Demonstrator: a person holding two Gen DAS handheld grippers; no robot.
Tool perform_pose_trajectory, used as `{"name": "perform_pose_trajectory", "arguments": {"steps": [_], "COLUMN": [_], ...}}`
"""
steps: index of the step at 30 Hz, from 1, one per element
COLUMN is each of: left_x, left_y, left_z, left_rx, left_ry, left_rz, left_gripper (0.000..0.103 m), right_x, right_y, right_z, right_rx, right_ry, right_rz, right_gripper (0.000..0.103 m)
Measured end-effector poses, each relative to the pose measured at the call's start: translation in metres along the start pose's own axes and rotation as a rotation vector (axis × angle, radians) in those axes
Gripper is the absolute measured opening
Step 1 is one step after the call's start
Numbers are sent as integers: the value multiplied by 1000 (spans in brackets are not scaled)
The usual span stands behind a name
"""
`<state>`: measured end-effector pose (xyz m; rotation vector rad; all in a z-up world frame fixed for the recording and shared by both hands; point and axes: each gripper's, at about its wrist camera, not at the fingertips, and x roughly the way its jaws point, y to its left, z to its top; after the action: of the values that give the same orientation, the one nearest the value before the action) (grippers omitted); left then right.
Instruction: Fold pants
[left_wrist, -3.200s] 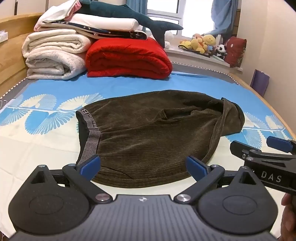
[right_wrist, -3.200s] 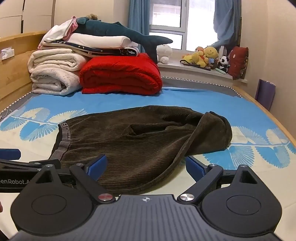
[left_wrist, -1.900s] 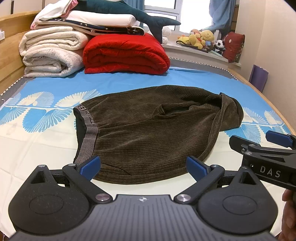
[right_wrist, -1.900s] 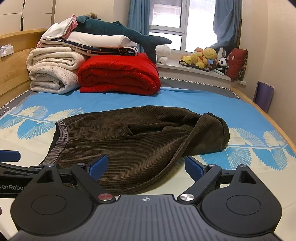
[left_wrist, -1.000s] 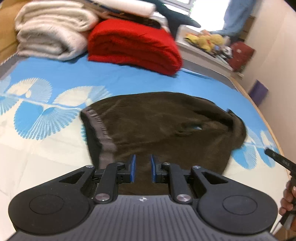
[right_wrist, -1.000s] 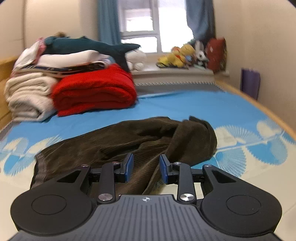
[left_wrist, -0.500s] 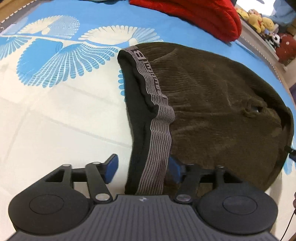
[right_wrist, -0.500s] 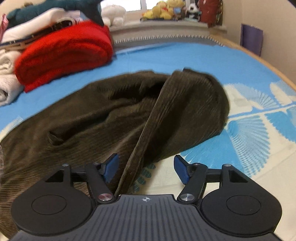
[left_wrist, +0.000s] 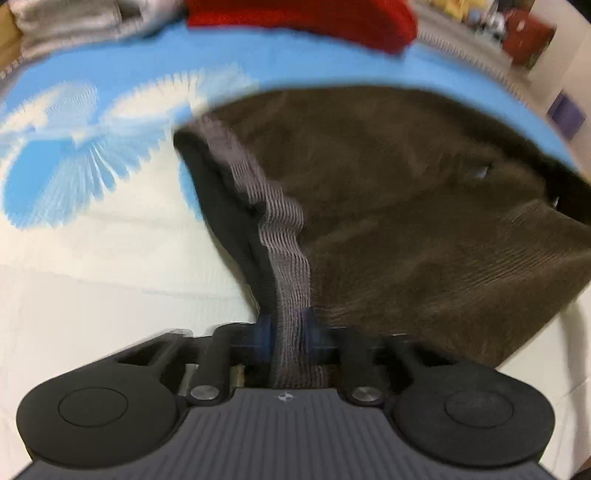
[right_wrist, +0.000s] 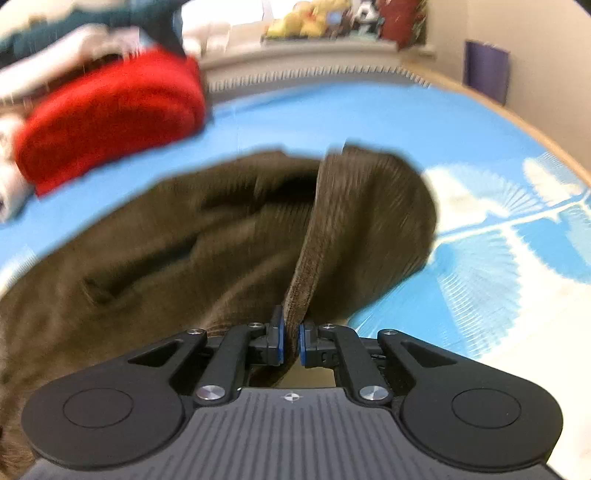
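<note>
Left wrist view showed my left claw (left_wrist: 286, 338), its jaws just closed, pinching the grey waistband (left_wrist: 284, 236); my right claw (right_wrist: 290, 341), likewise just closed, gripped a leg hem (right_wrist: 306, 266). Beyond, the brown pants (left_wrist: 406, 206) lay on the bed (left_wrist: 92, 258), their next fold not yet made.

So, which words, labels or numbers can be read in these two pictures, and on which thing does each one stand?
None can be read.
Grey striped elastic waistband of the dark brown corduroy pants: any lettering is blurred.
Black plastic left gripper and right gripper: only a small emblem, no words.
</note>
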<state>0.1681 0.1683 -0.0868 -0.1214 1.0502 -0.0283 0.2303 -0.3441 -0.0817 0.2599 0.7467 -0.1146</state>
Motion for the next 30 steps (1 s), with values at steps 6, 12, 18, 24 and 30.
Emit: {"name": "perform_pose_trajectory", "arguments": {"steps": [6,12,18,24,30], "left_x": [-94,-75,-68,-35,1], "left_y": [15,52,59,57,55], "left_z": [-17,-52,-47,-46,-38], "left_rx": [13,5,-84,-150,-141], "left_ry": [-118,154,158,191,241], "left_rz": [-50,95,84,14,13], "left_gripper": [9,10,31,58,74], "right_x": [-99,-99,-112,-74,1], "right_y": [-16,-16,-46,-45,-15], "right_z": [-24,-116,-84,-48,-22], "right_rx": [-113,-430,-294,-142,-103], "right_ry": [-1,414,228,91,73], "right_rz": [135,247,228,135,38], "right_gripper": [7,13,31,39,61]}}
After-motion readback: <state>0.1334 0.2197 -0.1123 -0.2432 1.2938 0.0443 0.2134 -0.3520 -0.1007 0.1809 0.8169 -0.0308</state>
